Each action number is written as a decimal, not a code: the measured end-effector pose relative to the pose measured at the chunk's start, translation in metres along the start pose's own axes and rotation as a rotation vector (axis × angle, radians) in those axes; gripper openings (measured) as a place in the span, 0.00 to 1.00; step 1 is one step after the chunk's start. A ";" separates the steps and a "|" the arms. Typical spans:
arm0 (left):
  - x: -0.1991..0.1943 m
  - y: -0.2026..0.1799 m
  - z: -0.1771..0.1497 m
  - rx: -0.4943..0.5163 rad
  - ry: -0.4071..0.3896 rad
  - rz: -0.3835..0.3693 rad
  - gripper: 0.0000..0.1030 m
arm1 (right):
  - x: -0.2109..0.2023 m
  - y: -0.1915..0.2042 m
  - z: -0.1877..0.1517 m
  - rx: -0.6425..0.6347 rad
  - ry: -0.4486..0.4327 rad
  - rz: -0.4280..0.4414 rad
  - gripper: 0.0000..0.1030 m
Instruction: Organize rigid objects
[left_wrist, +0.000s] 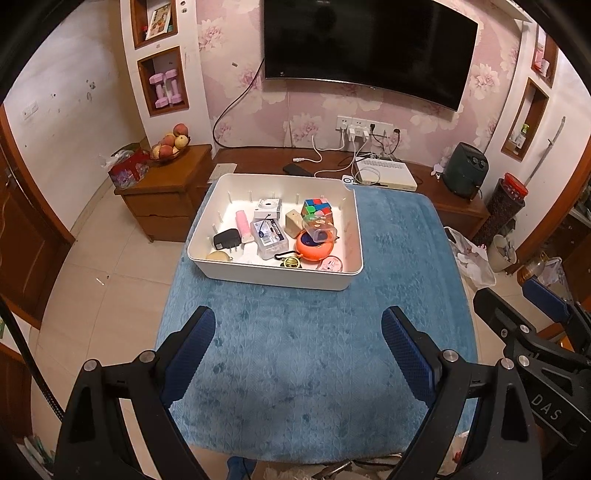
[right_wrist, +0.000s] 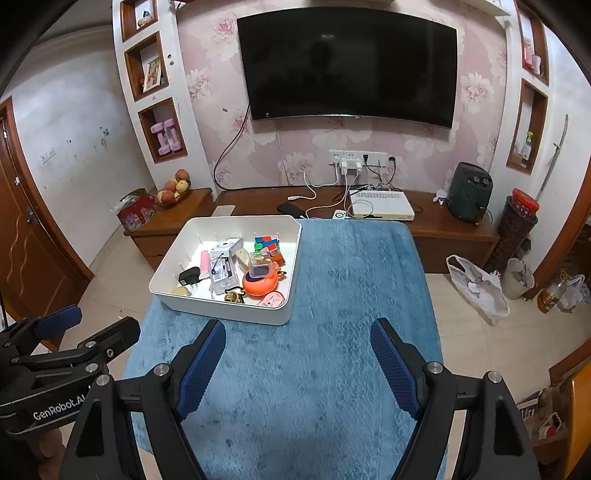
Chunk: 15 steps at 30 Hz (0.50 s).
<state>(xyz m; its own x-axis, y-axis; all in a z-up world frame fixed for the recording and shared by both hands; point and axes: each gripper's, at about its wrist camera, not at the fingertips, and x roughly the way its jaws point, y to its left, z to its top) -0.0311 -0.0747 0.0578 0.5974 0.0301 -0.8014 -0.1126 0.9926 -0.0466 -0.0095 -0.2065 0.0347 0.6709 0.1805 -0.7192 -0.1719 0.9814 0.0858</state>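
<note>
A white bin (left_wrist: 207, 271) (right_wrist: 162, 293) rests on the far left part of a blue-covered table (left_wrist: 314, 350) (right_wrist: 332, 350). Inside lie a colourful cube puzzle (left_wrist: 317, 208) (right_wrist: 271, 246), an orange round case (left_wrist: 314, 249) (right_wrist: 260, 284), a clear box (left_wrist: 268, 236) (right_wrist: 221, 273), a black charger (left_wrist: 226, 238) (right_wrist: 190, 276) and a pink tube (left_wrist: 242, 221) (right_wrist: 204, 260). My left gripper (left_wrist: 298, 321) hangs open over bare cloth, short of the bin. My right gripper (right_wrist: 298, 332) is open too, nothing between its fingers. Each gripper shows at the edge of the other's view.
A dark television (right_wrist: 347, 66) hangs on the wall above a low wooden cabinet (right_wrist: 443, 229) carrying a white device, cables and a dark heater (right_wrist: 469, 192). A fruit bowl (left_wrist: 171, 146) stands on a side cabinet. Bags and a bucket (right_wrist: 519, 273) sit on the floor at right.
</note>
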 end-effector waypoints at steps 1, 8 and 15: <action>0.000 0.000 0.000 0.000 0.001 0.001 0.90 | 0.000 0.000 0.000 0.000 0.000 0.000 0.79; 0.000 0.000 0.000 -0.001 0.000 0.001 0.90 | 0.000 0.000 -0.001 0.001 0.000 0.001 0.79; -0.001 0.001 0.000 -0.003 0.000 0.005 0.90 | 0.001 0.003 0.000 0.004 0.005 0.005 0.79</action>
<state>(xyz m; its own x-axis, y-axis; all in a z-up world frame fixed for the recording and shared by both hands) -0.0319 -0.0737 0.0581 0.5967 0.0347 -0.8017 -0.1179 0.9920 -0.0447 -0.0096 -0.2038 0.0342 0.6663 0.1854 -0.7223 -0.1729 0.9806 0.0922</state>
